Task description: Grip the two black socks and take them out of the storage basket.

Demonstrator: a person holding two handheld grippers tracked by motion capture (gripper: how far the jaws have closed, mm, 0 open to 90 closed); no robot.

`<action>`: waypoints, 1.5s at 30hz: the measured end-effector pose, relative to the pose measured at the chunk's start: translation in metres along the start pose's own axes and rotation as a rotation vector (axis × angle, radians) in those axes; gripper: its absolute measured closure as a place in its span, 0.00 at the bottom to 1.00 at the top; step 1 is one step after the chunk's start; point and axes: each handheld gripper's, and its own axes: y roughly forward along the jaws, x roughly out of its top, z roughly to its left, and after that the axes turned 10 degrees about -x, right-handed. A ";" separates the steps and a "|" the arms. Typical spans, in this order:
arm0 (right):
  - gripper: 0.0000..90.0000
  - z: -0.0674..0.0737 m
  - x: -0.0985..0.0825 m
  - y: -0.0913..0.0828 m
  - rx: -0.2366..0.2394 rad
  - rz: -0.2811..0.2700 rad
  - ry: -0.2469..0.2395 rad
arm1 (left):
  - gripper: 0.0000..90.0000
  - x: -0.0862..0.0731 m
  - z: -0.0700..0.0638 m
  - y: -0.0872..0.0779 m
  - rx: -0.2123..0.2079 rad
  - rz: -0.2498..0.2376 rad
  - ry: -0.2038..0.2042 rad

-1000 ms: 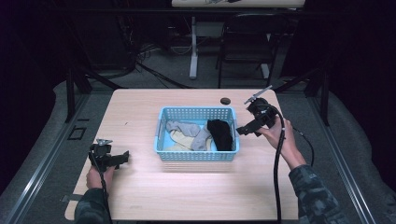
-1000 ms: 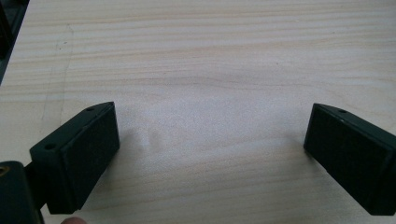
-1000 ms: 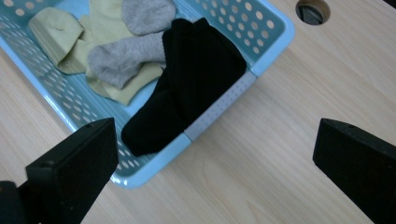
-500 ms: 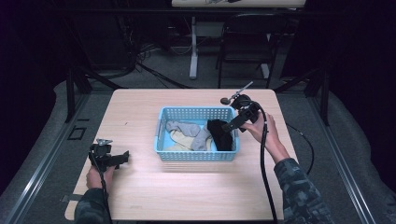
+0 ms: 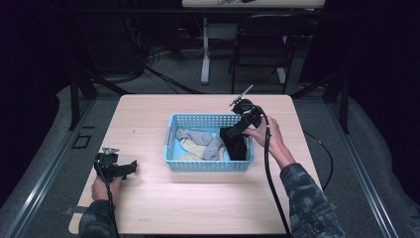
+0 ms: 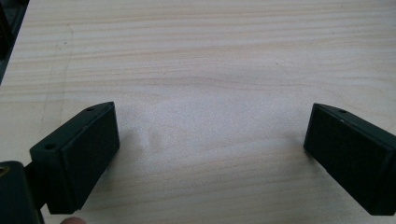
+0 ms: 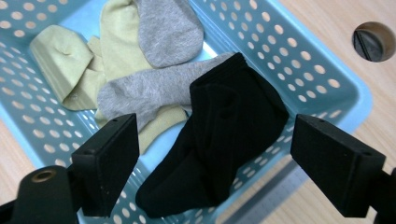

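Now: right claw [image 7: 215, 163] wide open, empty, over basket [image 5: 208, 166] above black sock [image 7: 224, 135] | left claw [image 6: 210, 154] wide open, empty, left of basket on counter [image 5: 198, 208]

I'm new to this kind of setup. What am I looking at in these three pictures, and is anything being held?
A person at a wooden table holds a two-jaw tool in each hand. The high view looks down from above; the other two views come from cameras riding on each tool. The left hand-held gripper rests open over bare wood. The right hand-held gripper hangs open over a blue basket that holds a black sock, grey socks and yellowish socks. Nothing is held.
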 end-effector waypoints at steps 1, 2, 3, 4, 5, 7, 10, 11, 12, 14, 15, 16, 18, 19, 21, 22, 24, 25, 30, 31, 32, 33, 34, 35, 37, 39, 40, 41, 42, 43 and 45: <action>0.17 0.002 0.001 0.003 0.000 0.002 0.005 | 0.04 0.000 0.000 0.000 0.000 -0.001 0.000; 0.17 0.004 0.003 0.006 -0.003 0.008 0.003 | 0.04 0.000 0.000 0.000 0.000 0.000 0.000; 0.18 0.005 0.004 0.008 -0.008 0.014 -0.001 | 0.04 0.000 0.000 0.000 0.000 0.000 0.000; 0.21 0.006 0.005 0.010 -0.013 0.026 -0.001 | 0.04 0.000 0.000 0.000 0.000 0.000 0.000; 0.22 0.006 0.006 0.013 -0.023 0.039 -0.005 | 0.04 0.000 0.000 0.000 0.000 0.000 0.000; 0.26 0.006 0.006 0.017 -0.028 0.048 0.004 | 0.04 0.000 0.000 0.000 0.000 0.000 0.001; 0.31 0.005 0.006 0.024 -0.036 0.075 0.016 | 0.04 0.000 0.000 0.000 0.000 0.000 0.000; 0.33 0.004 0.007 0.026 -0.040 0.084 0.014 | 0.04 0.000 0.000 0.000 0.000 0.000 0.000; 0.35 0.004 0.006 0.028 -0.039 0.088 0.031 | 0.04 0.000 0.000 0.000 0.000 0.000 0.000; 0.37 0.005 0.007 0.034 -0.034 0.091 0.043 | 0.04 0.000 0.000 0.000 0.000 0.000 0.000; 0.39 0.005 0.007 0.036 -0.033 0.094 0.037 | 0.04 0.000 0.000 0.000 0.000 0.000 0.000; 0.42 0.005 0.008 0.038 -0.032 0.126 0.027 | 0.04 0.000 0.000 0.000 -0.001 0.000 0.001; 0.44 0.005 0.009 0.042 -0.036 0.138 0.026 | 0.04 0.000 0.000 0.000 0.000 0.000 0.001; 0.47 0.006 0.009 0.045 -0.034 0.137 0.032 | 0.04 0.000 0.000 0.000 0.000 0.000 0.001; 0.54 0.007 0.009 0.048 -0.038 0.157 0.030 | 0.04 0.000 0.000 0.000 -0.001 -0.001 0.001; 0.62 0.007 0.009 0.050 -0.042 0.164 0.034 | 0.04 0.000 0.000 0.000 -0.002 -0.001 0.001; 0.70 0.006 0.009 0.050 -0.036 0.166 0.035 | 0.04 0.000 0.000 0.000 0.000 0.000 0.001; 0.76 0.006 0.008 0.049 -0.034 0.163 0.037 | 0.04 0.000 0.000 0.000 -0.002 -0.001 0.001; 0.90 0.004 0.007 0.041 -0.021 0.127 0.056 | 0.04 0.000 0.000 0.000 -0.001 -0.002 0.000; 0.90 0.004 0.007 0.041 -0.018 0.115 0.061 | 0.04 0.000 0.000 0.000 -0.001 -0.001 0.001; 0.91 0.003 0.006 0.039 -0.015 0.107 0.068 | 0.04 0.000 0.000 0.000 -0.001 -0.001 0.001; 0.91 0.003 0.006 0.037 -0.014 0.104 0.072 | 0.04 0.000 0.000 0.000 -0.001 -0.001 0.001; 0.91 0.002 0.005 0.035 -0.013 0.098 0.071 | 0.04 0.000 0.000 0.000 -0.001 -0.001 0.001; 0.91 0.002 0.005 0.033 -0.008 0.091 0.079 | 0.04 0.000 0.000 0.000 -0.001 -0.001 0.001; 0.91 0.000 0.005 0.027 -0.011 0.080 0.072 | 0.04 0.000 0.000 0.000 -0.001 -0.001 0.001; 0.91 0.000 0.005 0.023 -0.013 0.063 0.071 | 0.04 0.000 0.000 0.000 -0.001 -0.001 0.001; 0.91 0.001 0.005 0.020 -0.009 0.064 0.077 | 0.04 0.000 0.000 0.000 -0.001 -0.001 0.001; 0.91 0.001 0.006 0.018 -0.008 0.056 0.074 | 0.04 0.000 0.000 0.000 -0.001 -0.001 0.001; 0.91 0.000 0.006 0.015 -0.010 0.052 0.068 | 0.04 0.000 0.000 0.000 -0.001 -0.001 0.001; 0.91 0.000 0.007 0.013 -0.011 0.043 0.073 | 0.04 0.000 0.000 0.000 -0.001 -0.001 0.001; 0.91 -0.001 0.009 0.007 -0.007 0.040 0.069 | 0.04 0.000 0.000 0.000 -0.001 -0.001 0.001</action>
